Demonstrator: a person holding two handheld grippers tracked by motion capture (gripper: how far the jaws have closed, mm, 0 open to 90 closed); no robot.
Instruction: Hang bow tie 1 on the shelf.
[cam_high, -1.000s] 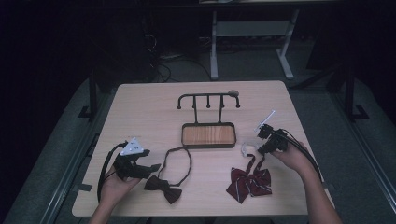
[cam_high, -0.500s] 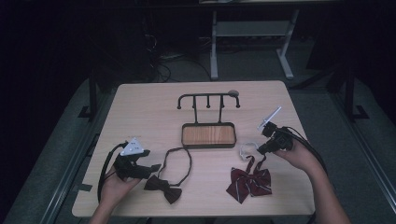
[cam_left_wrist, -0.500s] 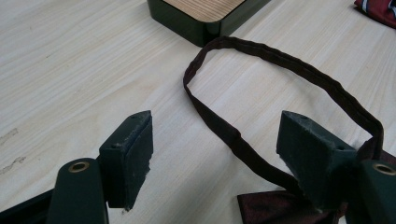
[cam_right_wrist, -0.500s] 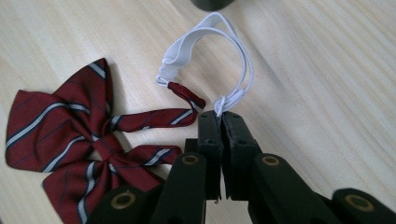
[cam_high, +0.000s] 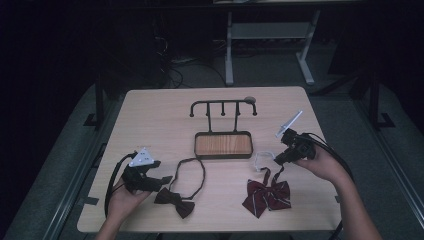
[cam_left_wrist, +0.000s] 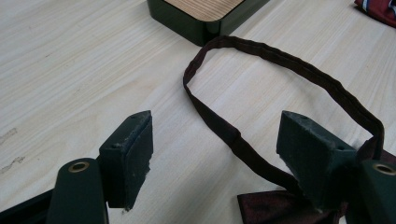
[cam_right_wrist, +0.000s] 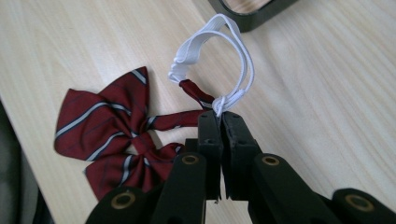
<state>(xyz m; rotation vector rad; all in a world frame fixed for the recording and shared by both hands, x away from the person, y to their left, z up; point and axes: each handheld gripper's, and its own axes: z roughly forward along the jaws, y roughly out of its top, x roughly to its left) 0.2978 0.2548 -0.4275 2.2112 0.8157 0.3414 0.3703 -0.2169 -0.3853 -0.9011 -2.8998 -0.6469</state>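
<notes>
My right gripper (cam_right_wrist: 219, 122) has its jaws clamped on the white elastic loop (cam_right_wrist: 229, 60) of the striped burgundy bow tie (cam_high: 266, 194), just right of the wooden-based stand (cam_high: 223, 144). My left gripper (cam_left_wrist: 215, 154) has its jaws apart over the dark bow tie's strap (cam_left_wrist: 261, 84), left of that stand.

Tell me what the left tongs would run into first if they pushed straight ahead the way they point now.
Probably the dark bow tie's strap loop, lying on the table just ahead of the open left tongs; beyond it is the stand's wooden base. Depth is hard to judge.

Rack (cam_high: 223, 108), tray (cam_high: 223, 145) block centre; edges free.
</notes>
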